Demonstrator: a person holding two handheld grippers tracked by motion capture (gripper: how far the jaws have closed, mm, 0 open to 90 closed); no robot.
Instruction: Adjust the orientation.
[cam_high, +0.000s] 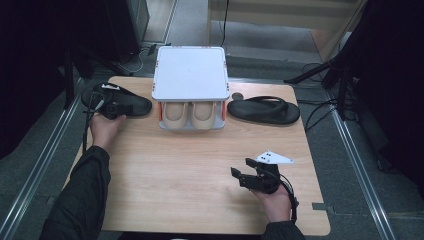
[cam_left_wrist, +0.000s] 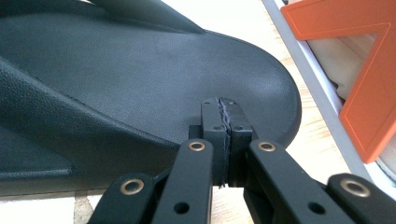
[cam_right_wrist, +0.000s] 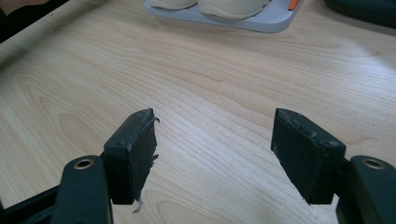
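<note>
- Nearest, at about five o'clock on the wooden table (cam_high: 190, 165), the right gripper (cam_high: 241, 171) rests low over bare wood in the person's right hand (cam_high: 276, 202); in the right gripper view its jaws stand wide apart with nothing between them, only table grain showing in the gap.
- Further off, at about ten o'clock, the left hand (cam_high: 104, 129) holds the left gripper (cam_high: 111, 108) over the near side of the left black sandal (cam_high: 134, 106).
- Seen along the left gripper (cam_left_wrist: 225, 122) in its own view, the two pads are pressed flat together, tips right over the sandal's dark footbed (cam_left_wrist: 154, 70) near its rounded end; no strap or edge can be seen caught between them, so the grip looks empty, and whether the tips touch the footbed I cannot tell.
- At twelve o'clock stands a small white shoe rack (cam_high: 190, 70) with orange side brackets, a pair of cream shoes (cam_high: 189, 114) on its lower shelf, toes toward the person.
- At about two o'clock, just right of the rack, lies the second black sandal (cam_high: 263, 110), flat on the table and well apart from both grippers.
</note>
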